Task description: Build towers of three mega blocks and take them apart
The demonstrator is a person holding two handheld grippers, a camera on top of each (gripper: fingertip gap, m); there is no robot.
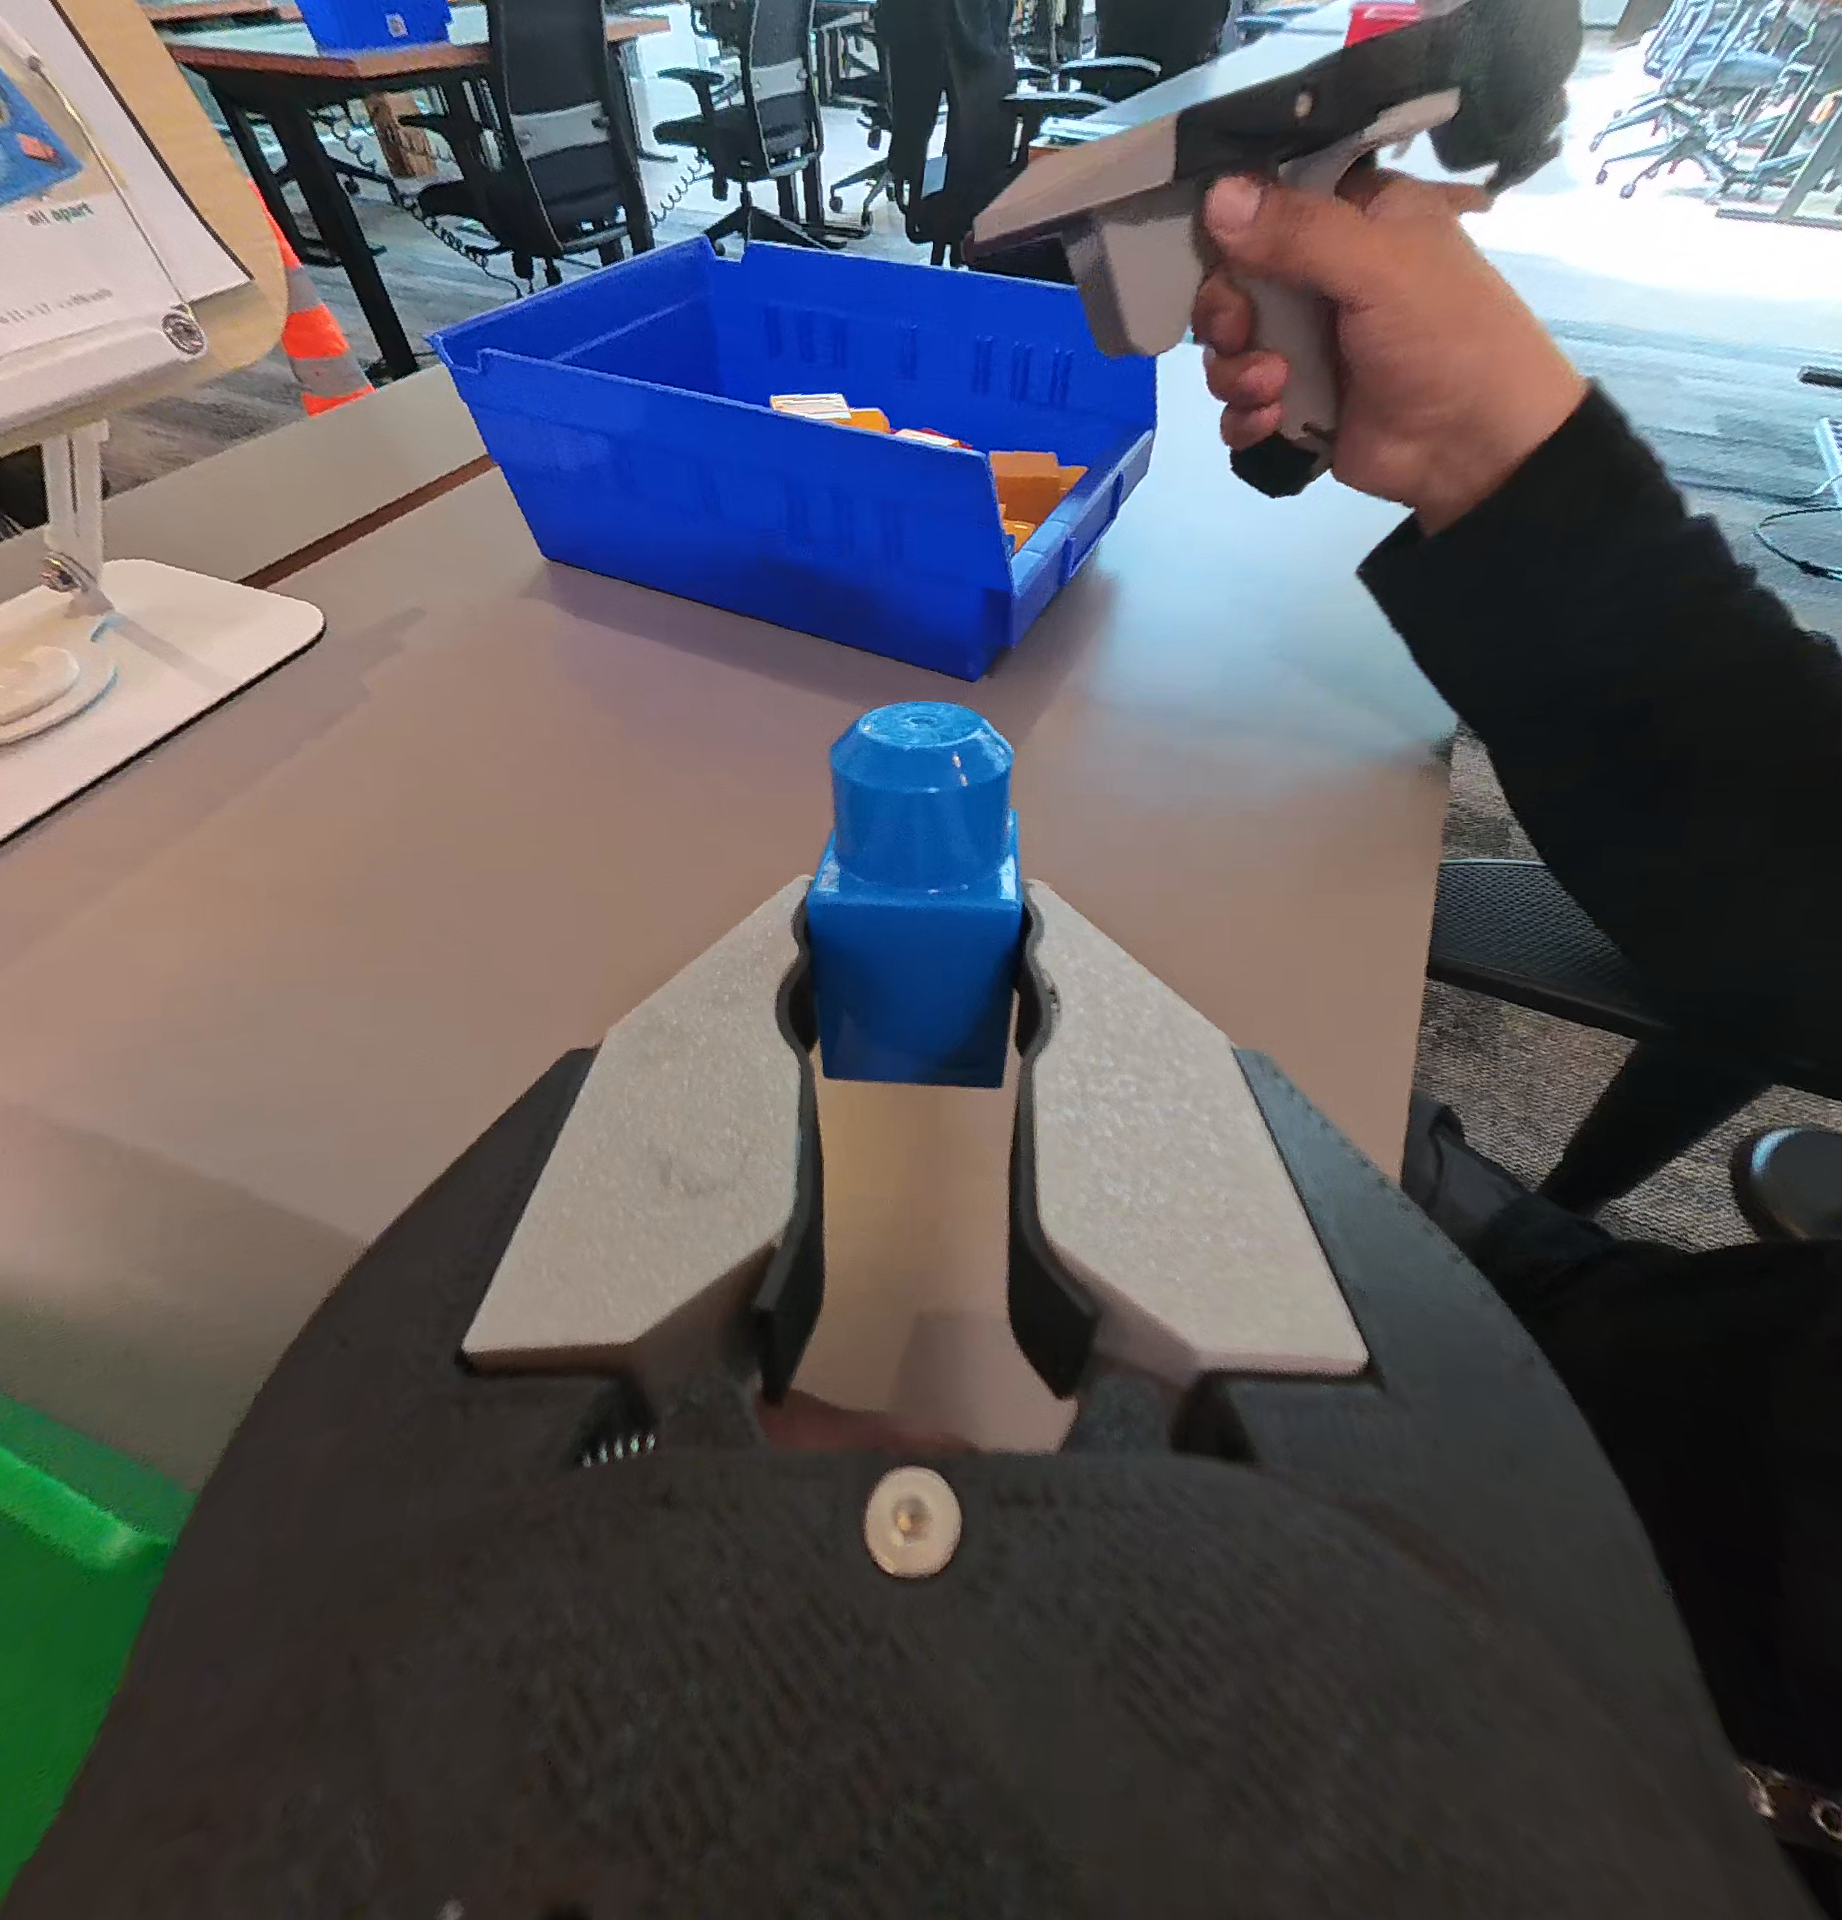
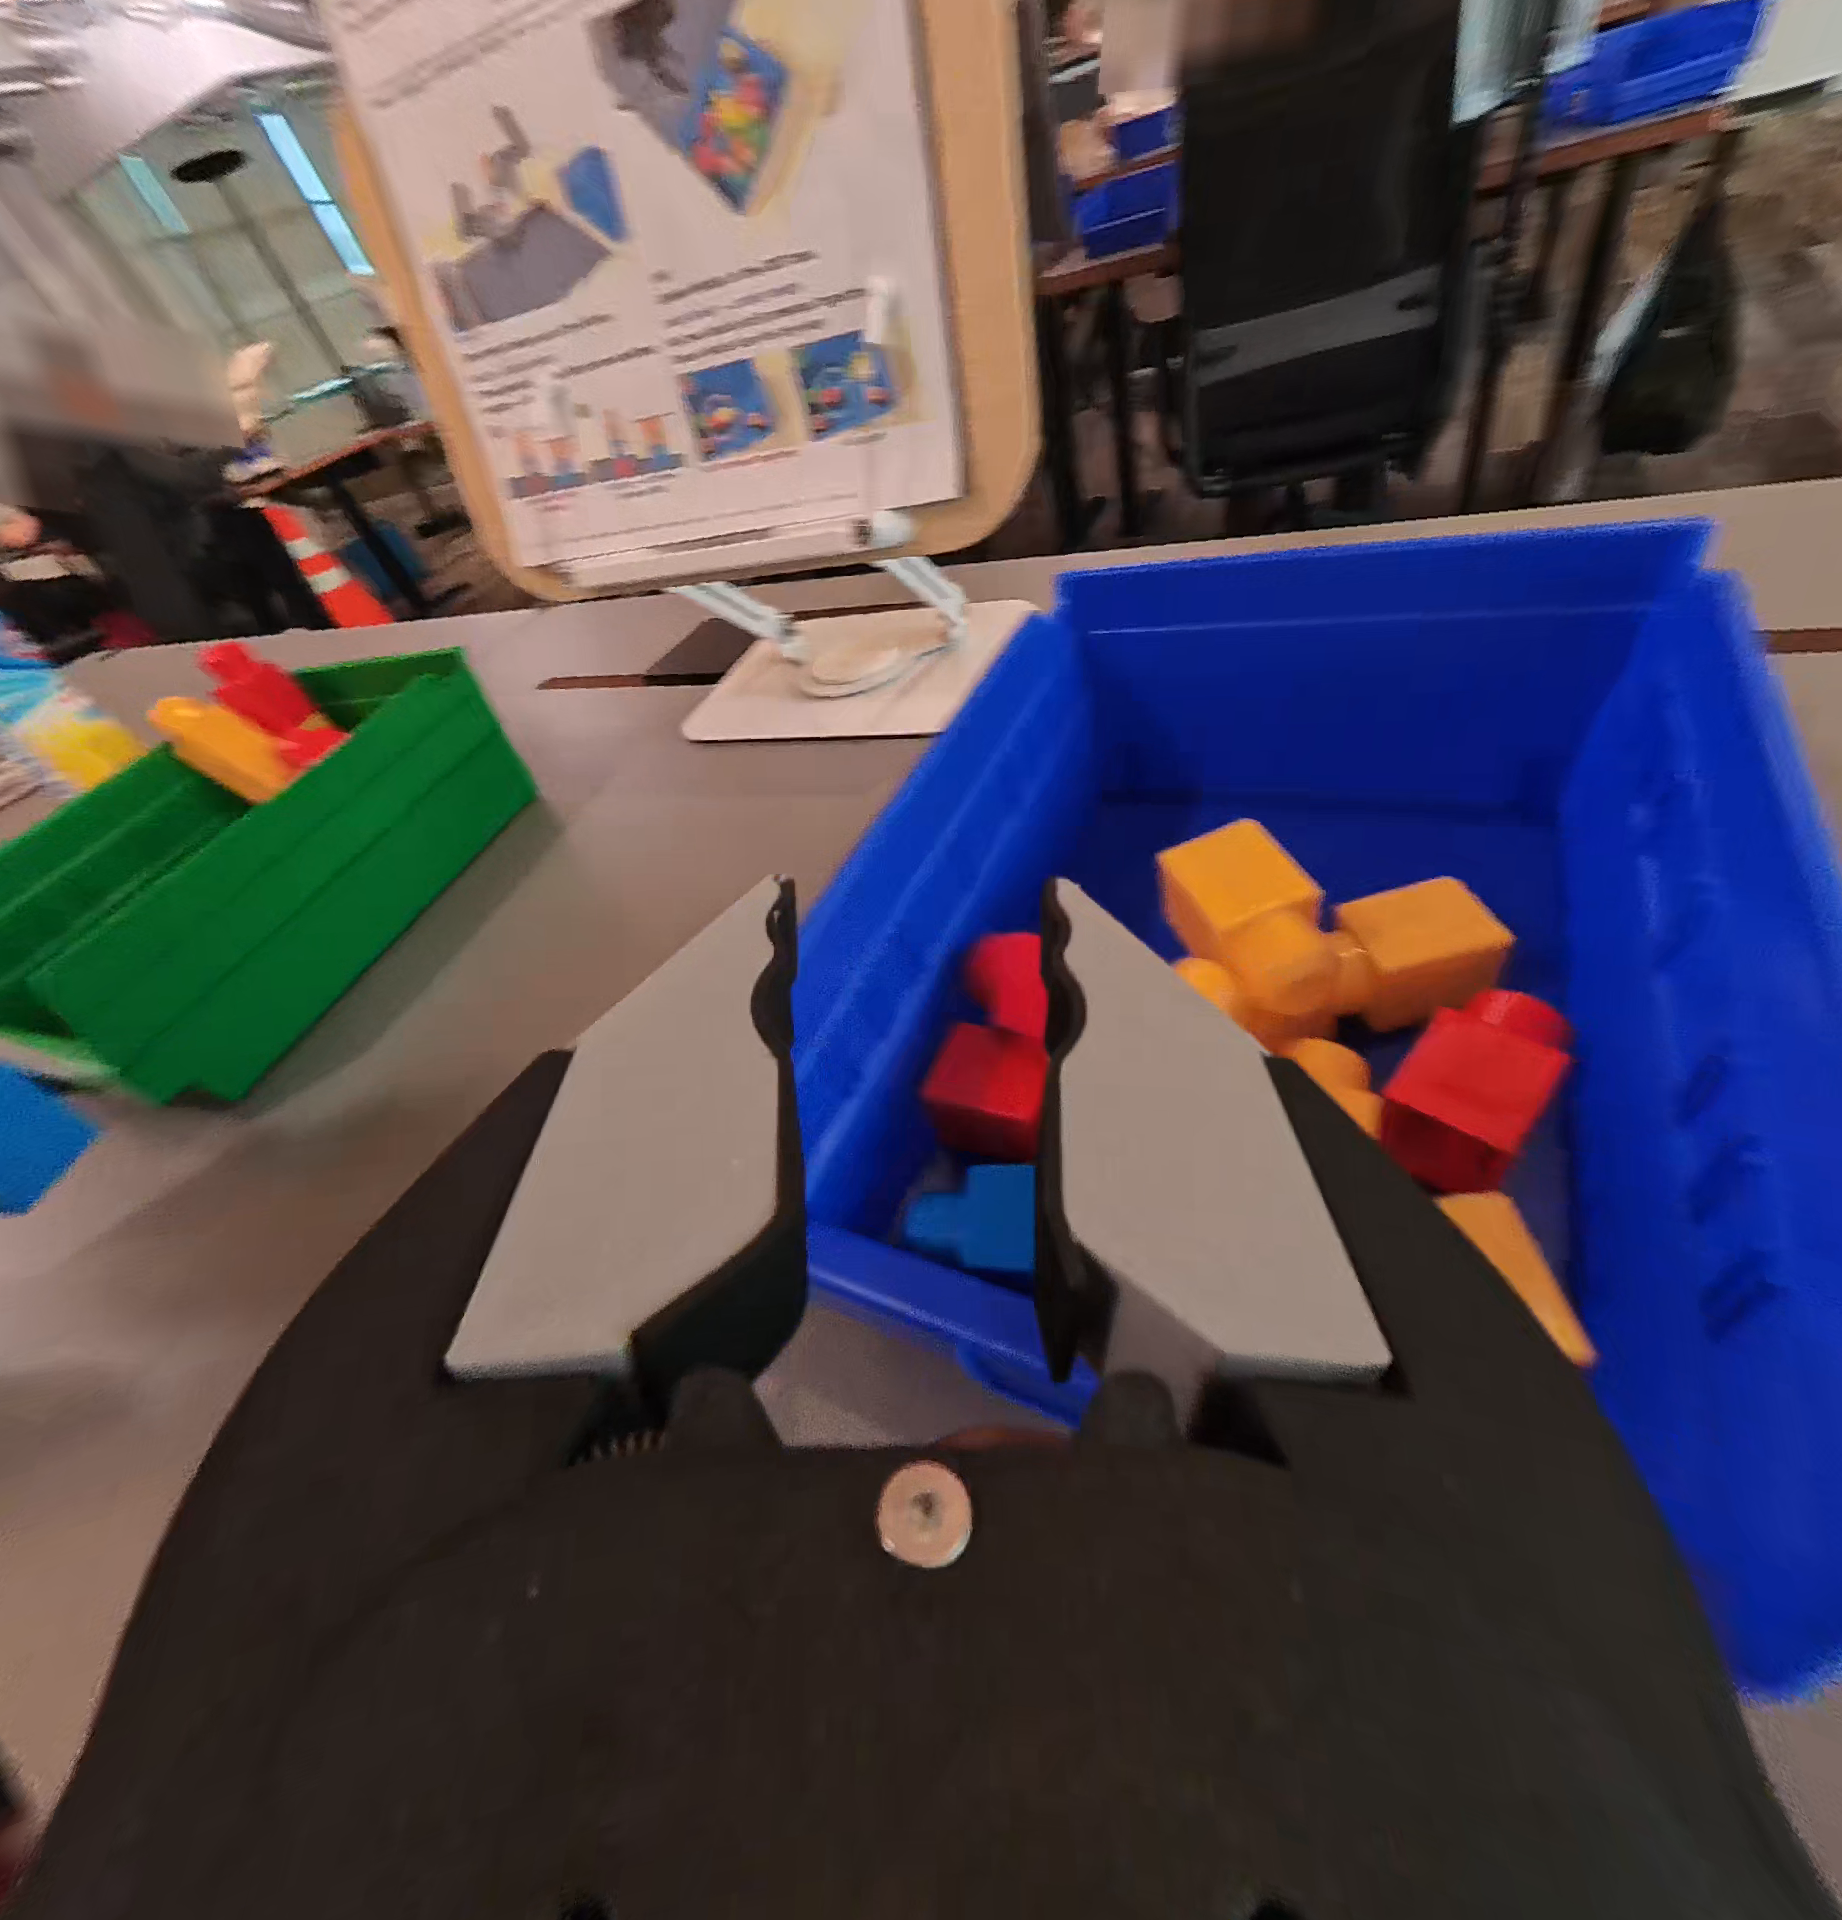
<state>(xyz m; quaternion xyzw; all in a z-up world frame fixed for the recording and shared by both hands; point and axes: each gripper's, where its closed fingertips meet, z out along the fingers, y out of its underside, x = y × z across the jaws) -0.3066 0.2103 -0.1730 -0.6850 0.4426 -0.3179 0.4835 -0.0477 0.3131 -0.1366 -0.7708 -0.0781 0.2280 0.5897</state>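
In the right wrist view we see everything smeared by blur, and our right gripper [image 2: 912,914] covers part of the blue bin [image 2: 1665,935], so the red block [image 2: 984,1086] and the small blue one [image 2: 974,1216] below it show only in part; its fingers stand apart with nothing between them, one over the table [image 2: 626,831], the other over the bin. Orange blocks [image 2: 1312,935] and another red block [image 2: 1473,1101] lie loose inside. Only this view shows the green bin [image 2: 273,883] whole, with an orange and a red block poking out. In the left wrist view that bin is a cropped corner, but there our left gripper [image 1: 915,977] grips a blue block [image 1: 912,971] by its sides, stud up, above the table. We also see there a hand [image 1: 1353,343] holding the other gripper aloft beside the blue bin.
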